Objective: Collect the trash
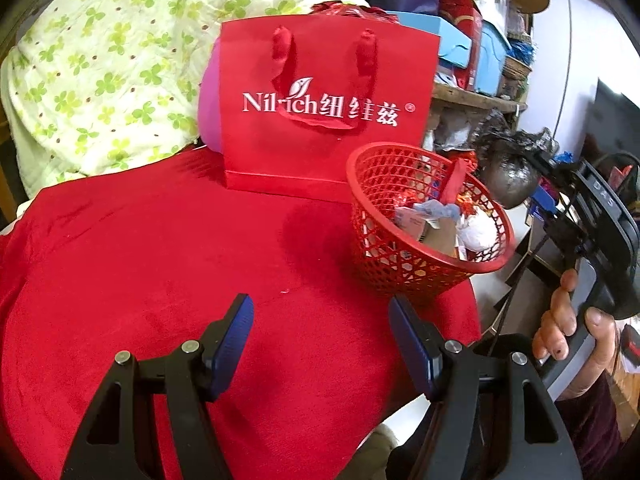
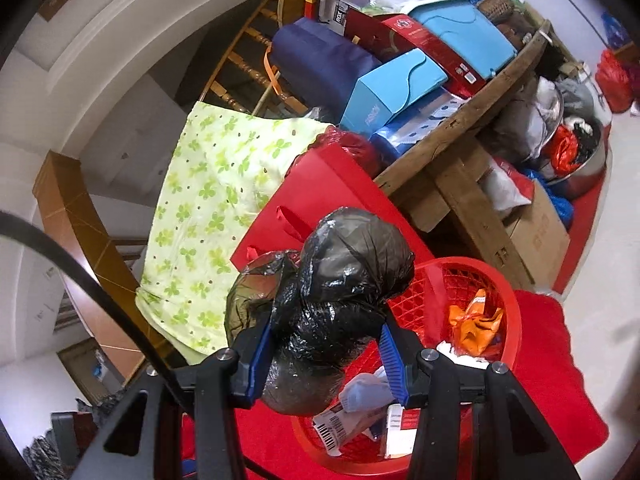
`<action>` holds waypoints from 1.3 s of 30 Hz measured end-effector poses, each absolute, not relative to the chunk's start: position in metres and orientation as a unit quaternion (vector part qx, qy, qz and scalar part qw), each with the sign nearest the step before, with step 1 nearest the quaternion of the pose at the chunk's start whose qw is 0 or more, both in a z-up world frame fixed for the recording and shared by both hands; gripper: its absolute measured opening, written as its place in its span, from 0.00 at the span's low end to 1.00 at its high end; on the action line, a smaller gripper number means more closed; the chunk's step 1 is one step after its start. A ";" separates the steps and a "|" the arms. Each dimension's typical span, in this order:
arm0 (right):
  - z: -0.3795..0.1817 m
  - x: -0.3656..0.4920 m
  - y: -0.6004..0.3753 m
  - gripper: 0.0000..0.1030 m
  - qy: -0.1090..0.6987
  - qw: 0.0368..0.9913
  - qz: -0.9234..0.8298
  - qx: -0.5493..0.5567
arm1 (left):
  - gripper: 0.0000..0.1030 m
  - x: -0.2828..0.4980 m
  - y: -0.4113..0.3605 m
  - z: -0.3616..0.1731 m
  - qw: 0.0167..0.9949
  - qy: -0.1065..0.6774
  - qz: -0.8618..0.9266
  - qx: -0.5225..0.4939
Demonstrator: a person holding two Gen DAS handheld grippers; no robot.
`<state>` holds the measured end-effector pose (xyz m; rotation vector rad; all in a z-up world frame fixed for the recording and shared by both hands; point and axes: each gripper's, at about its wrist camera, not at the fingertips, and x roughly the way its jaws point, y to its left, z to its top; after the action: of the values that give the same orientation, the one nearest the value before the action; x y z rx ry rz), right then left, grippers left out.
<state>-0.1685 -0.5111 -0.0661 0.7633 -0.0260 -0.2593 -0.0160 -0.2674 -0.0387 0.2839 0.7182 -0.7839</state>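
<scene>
A red mesh basket (image 1: 424, 256) holding paper and wrapper trash stands at the right edge of a table covered in red cloth (image 1: 160, 260). My left gripper (image 1: 320, 340) is open and empty, low over the cloth in front of the basket. My right gripper (image 2: 324, 344) is shut on a crumpled black plastic bag (image 2: 348, 280) and holds it above the basket's (image 2: 516, 320) left rim. The bag also shows in the left wrist view (image 1: 512, 172), held past the basket on the right.
A red Nilrich paper bag (image 1: 324, 104) stands behind the basket, with a green clover-print quilt (image 1: 104, 60) to its left. A wooden shelf (image 2: 460, 128) piled with blue and red boxes lies beyond. Bags and a cardboard box (image 2: 536, 232) sit under it.
</scene>
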 end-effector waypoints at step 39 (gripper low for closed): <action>-0.045 -0.141 -0.452 0.63 0.075 0.951 -0.186 0.237 | 0.79 -0.009 -0.209 -0.023 0.898 0.299 -0.297 0.125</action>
<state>-0.1414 -0.4521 -0.0446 0.4825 0.1523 -0.3775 -0.0093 -0.2089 -0.0226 0.2586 0.6199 -0.6144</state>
